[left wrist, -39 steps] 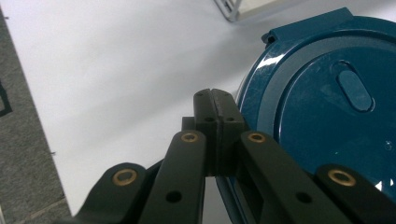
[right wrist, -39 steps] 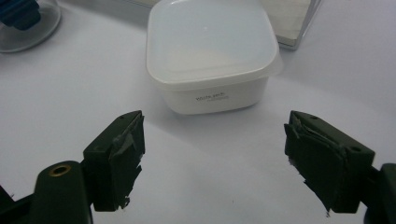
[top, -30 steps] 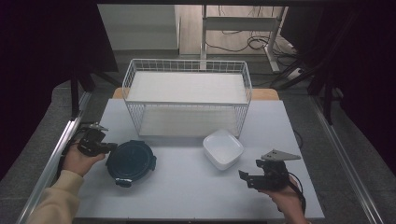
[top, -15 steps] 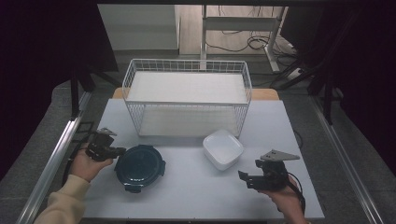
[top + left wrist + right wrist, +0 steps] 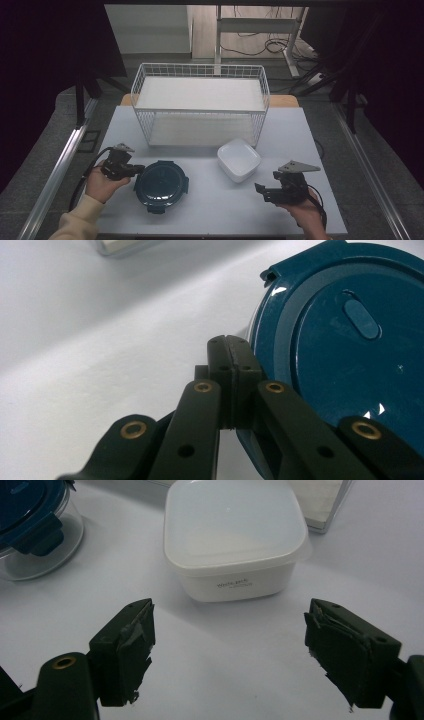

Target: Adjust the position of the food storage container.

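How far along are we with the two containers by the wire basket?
Nothing is in the wire basket yet. The left gripper, jaws shut, presses against the round blue-lidded container. The right gripper is open, facing the white square container, not touching. Both containers stand on the table.

Bare white tabletop (image 5: 210,210) lies open between the round dark-teal lidded container (image 5: 161,183) and the square white plastic box (image 5: 239,159). The white wire basket (image 5: 200,102) blocks passage behind both.
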Available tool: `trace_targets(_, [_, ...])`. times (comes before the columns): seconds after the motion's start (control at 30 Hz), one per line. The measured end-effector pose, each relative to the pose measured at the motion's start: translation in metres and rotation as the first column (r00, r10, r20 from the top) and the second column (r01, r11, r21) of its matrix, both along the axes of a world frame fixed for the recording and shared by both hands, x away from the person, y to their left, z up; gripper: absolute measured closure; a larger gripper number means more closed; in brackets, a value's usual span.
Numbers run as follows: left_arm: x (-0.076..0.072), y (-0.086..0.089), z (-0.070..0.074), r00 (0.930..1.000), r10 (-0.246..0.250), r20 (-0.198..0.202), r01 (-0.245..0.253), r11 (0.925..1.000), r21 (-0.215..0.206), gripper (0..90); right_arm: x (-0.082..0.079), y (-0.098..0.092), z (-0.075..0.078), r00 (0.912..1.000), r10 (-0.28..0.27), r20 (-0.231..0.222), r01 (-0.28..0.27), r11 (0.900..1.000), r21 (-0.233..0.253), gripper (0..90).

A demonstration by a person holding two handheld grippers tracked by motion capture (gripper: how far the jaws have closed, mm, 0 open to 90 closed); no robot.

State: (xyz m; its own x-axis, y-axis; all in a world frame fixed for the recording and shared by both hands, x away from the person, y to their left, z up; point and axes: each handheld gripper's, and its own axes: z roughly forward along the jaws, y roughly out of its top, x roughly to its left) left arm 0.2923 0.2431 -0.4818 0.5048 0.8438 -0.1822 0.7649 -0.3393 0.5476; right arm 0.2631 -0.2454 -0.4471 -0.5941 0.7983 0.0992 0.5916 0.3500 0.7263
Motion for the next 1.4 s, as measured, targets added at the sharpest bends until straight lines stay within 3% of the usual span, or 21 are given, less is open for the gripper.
trace_targets(0.57, [-0.006,-0.030,-0.002,0.9975,-0.071,-0.006,0.070,0.9955,-0.064,90.0,0.000,0.002,-0.002,1.0000,0.002,-0.008,-0.002,1.000,-0.005,20.0])
trace_targets(0.67, [-0.007,-0.036,-0.003,0.9964,-0.085,-0.009,0.084,0.9927,-0.087,90.0,0.000,0.002,-0.001,1.0000,0.002,-0.007,-0.002,1.000,-0.004,20.0])
trace_targets(0.7, [-0.008,-0.040,-0.005,0.9959,-0.089,-0.012,0.087,0.9898,-0.113,90.0,0.000,0.002,-0.001,1.0000,0.001,-0.007,-0.001,1.000,-0.005,20.0])
trace_targets(1.07, [-0.009,-0.043,-0.007,0.9948,-0.102,-0.005,0.100,0.9848,-0.142,90.0,0.000,0.003,-0.002,1.0000,0.002,-0.008,-0.002,1.000,-0.006,20.0])
trace_targets(1.13, [-0.010,-0.041,-0.004,0.9955,-0.094,0.014,0.095,0.9829,-0.158,90.0,-0.001,0.002,-0.001,1.0000,0.000,-0.002,0.000,1.000,-0.005,20.0])
trace_targets(1.17, [-0.010,-0.037,0.003,0.9970,-0.065,0.043,0.071,0.9829,-0.170,90.0,-0.001,0.001,0.000,1.0000,0.000,0.001,0.000,1.000,-0.003,20.0])
trace_targets(1.27, [-0.013,-0.031,0.014,0.9965,-0.039,0.074,0.051,0.9855,-0.162,90.0,-0.001,-0.001,0.001,1.0000,-0.006,0.004,0.006,1.000,0.005,19.9])
trace_targets(1.33, [-0.021,-0.025,0.031,0.9929,0.004,0.119,0.018,0.9821,-0.187,86.3,0.000,-0.002,0.000,1.0000,-0.008,0.005,0.008,1.000,0.006,19.9])
trace_targets(1.4, [-0.024,-0.023,0.036,0.9917,0.016,0.128,0.010,0.9793,-0.202,84.9,0.000,-0.002,0.000,0.9999,-0.012,0.002,0.012,1.000,0.008,20.0])
